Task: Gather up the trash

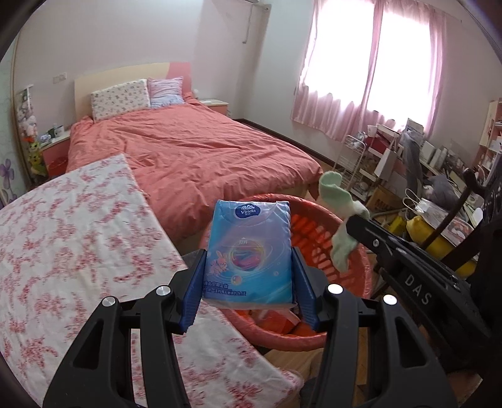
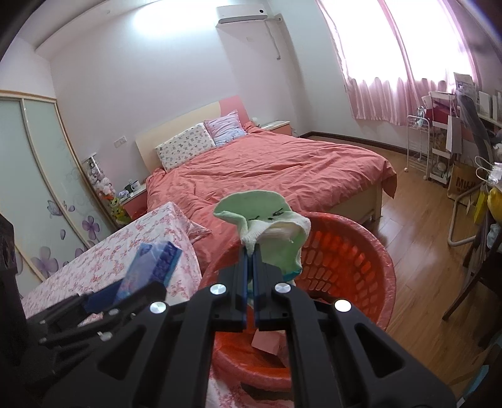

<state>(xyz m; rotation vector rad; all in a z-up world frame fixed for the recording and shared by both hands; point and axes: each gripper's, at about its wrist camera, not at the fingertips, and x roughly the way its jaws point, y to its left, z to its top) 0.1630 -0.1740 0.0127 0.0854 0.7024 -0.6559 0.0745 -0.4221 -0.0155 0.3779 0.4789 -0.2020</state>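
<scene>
Tissue pack (image 1: 249, 251): clamped between left gripper (image 1: 249, 276) pads, above basket rim.
Green sock (image 2: 269, 229): pinched in closed right gripper (image 2: 250, 251).
Red basket (image 2: 354, 266): beside floral-covered table (image 1: 62, 238).

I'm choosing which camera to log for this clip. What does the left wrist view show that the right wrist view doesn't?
Only the left wrist view shows the printed front of the blue plastic tissue pack clamped in the left gripper.

Only the right wrist view shows the white wall air conditioner, the frosted wardrobe doors and the right gripper pinching the sock from behind.

Both show the pale green sock, the red slotted laundry basket, the salmon-covered bed and the floral tablecloth.
</scene>
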